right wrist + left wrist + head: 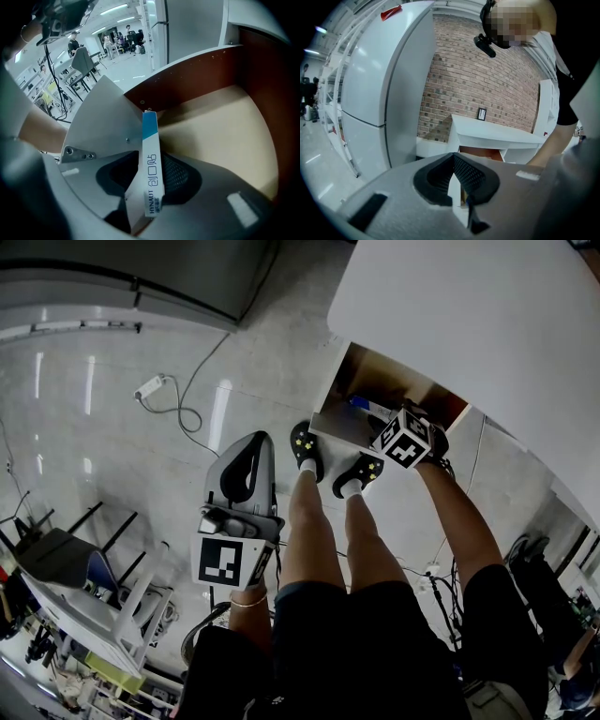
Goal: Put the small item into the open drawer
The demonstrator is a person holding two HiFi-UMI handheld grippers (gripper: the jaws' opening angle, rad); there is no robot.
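While the small box (151,140) stands on edge between the jaws of the right gripper (149,176), those jaws are spread to a moderate width. A dark gap shows along the box's left face, and on its right face the pad sits close; the grip looks loose rather than pressing. The box is white with a blue band at its far end and blue print along its narrow side, and it leans a little to the left. It hangs inside the open drawer (201,77), over the pale floor of that drawer and near the corner where the red-brown wall meets a white panel. Whether its far end touches the drawer floor cannot be told.

From the head view, the drawer is pulled out from under the edge of a white desk (469,324), just beyond the person's black shoes (305,448), and the right gripper points steeply down into it.

Well apart from the drawer, the left gripper (454,161) is held at the person's left thigh, its jaw tips closed together with nothing between them. Beyond it stand a white refrigerator (379,79) and a brick wall (487,84).
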